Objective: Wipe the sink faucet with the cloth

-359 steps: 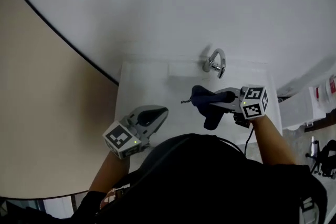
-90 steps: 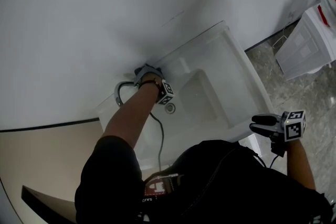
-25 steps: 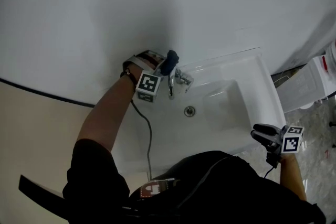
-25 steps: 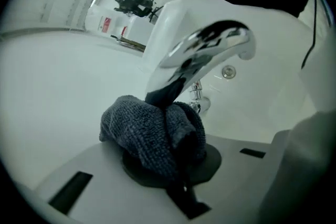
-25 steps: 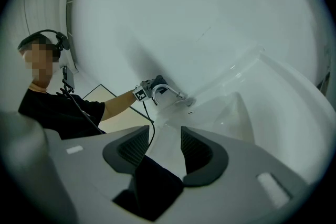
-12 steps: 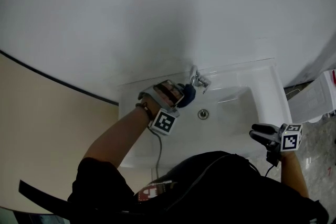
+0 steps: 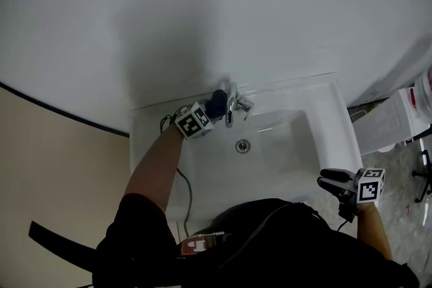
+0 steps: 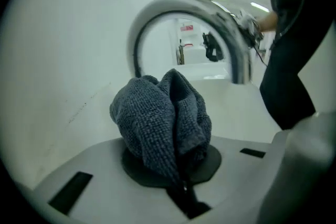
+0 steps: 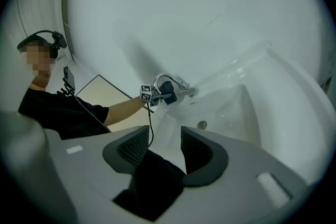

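A dark blue cloth (image 8: 163,123) is bunched between the jaws of my left gripper (image 8: 179,168), which is shut on it. In the head view this gripper (image 7: 208,111) holds the cloth (image 7: 217,102) against the left side of the chrome faucet (image 7: 233,108), at the back rim of the white sink (image 7: 317,88). The faucet's curved spout (image 8: 184,10) arches just above and behind the cloth. My right gripper (image 7: 332,180) hangs off the sink's front right corner. Its jaws stand open with nothing between them (image 9: 163,147).
The drain (image 7: 243,146) sits mid-basin, in front of the faucet. A white wall rises right behind the sink, with a beige panel (image 7: 47,165) to the left. White containers (image 7: 418,101) stand on the floor at the right. A cable (image 7: 181,185) trails from my left gripper.
My left gripper has rolled and come down with the cloth from the top of the faucet to its left side. The right gripper has barely moved.
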The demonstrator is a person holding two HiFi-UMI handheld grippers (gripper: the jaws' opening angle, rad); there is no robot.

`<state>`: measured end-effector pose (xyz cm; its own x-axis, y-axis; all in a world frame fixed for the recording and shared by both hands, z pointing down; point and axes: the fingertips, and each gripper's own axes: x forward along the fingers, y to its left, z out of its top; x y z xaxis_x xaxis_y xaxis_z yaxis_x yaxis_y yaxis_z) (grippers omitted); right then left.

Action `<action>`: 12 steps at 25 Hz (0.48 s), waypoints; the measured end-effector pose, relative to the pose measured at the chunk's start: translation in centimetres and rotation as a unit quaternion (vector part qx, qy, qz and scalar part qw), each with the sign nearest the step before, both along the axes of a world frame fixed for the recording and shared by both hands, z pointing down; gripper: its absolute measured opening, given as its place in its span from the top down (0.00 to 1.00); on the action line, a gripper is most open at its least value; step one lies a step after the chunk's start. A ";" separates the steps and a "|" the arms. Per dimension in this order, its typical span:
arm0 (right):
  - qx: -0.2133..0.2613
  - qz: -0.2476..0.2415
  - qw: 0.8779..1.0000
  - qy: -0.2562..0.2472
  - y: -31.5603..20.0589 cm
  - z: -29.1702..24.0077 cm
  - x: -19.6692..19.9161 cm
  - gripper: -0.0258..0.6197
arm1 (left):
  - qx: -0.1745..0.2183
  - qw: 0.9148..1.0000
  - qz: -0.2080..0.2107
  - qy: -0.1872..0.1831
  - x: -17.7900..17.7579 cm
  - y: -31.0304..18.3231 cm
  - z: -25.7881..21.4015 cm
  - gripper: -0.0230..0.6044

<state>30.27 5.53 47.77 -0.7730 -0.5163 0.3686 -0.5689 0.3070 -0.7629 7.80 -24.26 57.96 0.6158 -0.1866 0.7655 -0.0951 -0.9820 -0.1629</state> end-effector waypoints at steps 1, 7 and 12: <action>-0.004 0.004 1.000 0.004 0.3 0.2 0.3 0.67 | -0.037 0.999 -0.004 0.020 1.0 -0.5 -0.1 0.93; -0.013 0.029 0.999 0.007 2.2 -0.2 2.4 0.67 | -0.208 0.965 -0.003 0.159 7.4 1.9 -4.3 0.93; -0.010 0.038 0.999 0.005 1.8 1.3 3.1 0.67 | -0.164 0.954 0.033 0.247 7.6 1.7 -6.7 0.93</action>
